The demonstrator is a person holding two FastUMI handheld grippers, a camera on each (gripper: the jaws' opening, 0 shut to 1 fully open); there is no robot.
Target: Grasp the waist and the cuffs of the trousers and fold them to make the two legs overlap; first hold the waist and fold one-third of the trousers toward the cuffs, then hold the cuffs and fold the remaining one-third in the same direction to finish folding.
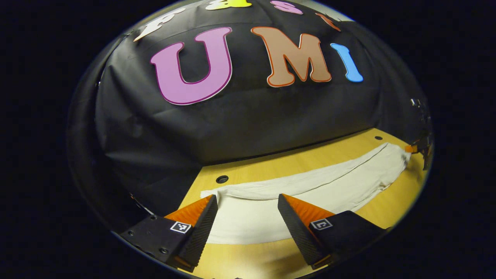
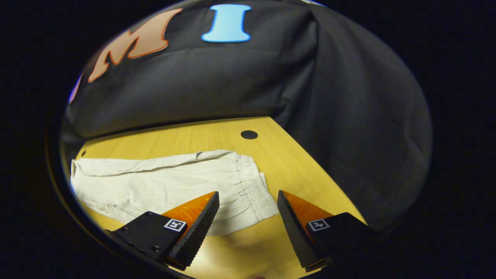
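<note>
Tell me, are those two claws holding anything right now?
Nothing is held. The left gripper and the right gripper both hang open over the trousers, which lie flat on the table.

A recording booth: black cloth wall [image 1: 240,124]; bare wooden table [image 2: 217,135] with holes.

A wooden table [image 2: 294,162] with round holes [image 2: 249,135] meets the black cloth wall [image 2: 348,97].
</note>
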